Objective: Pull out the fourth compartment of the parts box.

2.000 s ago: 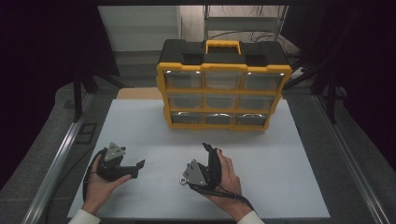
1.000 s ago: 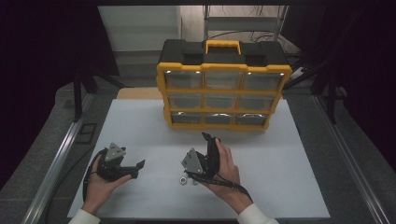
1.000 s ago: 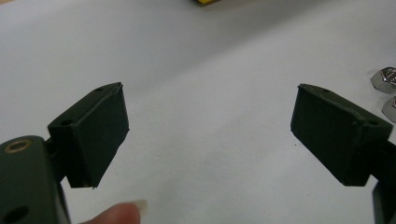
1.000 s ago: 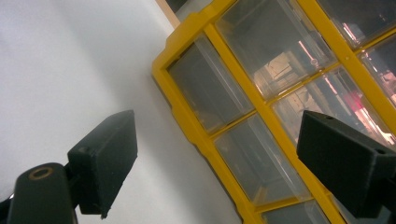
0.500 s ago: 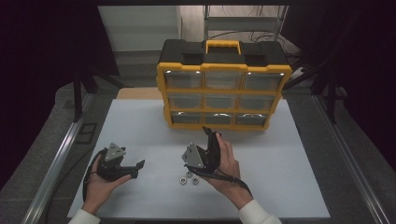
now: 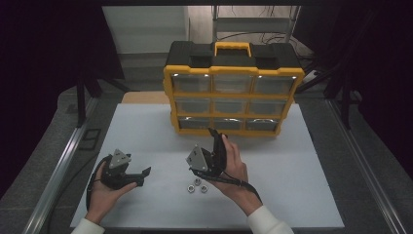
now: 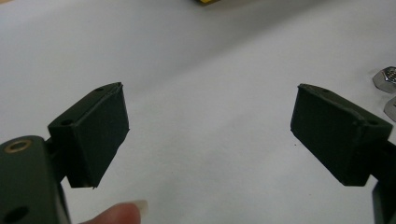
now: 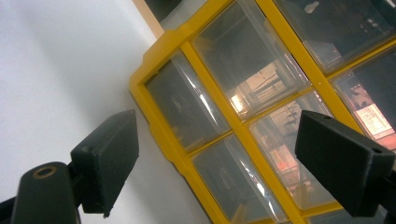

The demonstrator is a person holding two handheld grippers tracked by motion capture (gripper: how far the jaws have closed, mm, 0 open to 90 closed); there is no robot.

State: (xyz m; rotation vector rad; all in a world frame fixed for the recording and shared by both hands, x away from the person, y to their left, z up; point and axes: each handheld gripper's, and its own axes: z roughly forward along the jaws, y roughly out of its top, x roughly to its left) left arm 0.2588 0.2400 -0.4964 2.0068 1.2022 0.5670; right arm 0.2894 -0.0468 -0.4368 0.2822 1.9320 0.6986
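A yellow and black drawer organizer stands at the back of the white table, its clear drawers facing me. Three metal nuts lie on the table just left of my right hand; two of the nuts show at the right edge of the left gripper view. My left gripper rests low at the front left, open, with nothing between its pads. My right gripper is raised and tilted toward the organizer's lower drawers, open and empty.
The white table top ends in grey rails on both sides. A wooden board lies behind the table's left part. A fingertip shows at the bottom of the left gripper view.
My right gripper rose from the table and swung toward the organizer, leaving the nuts lying where it was. The left gripper stayed put.
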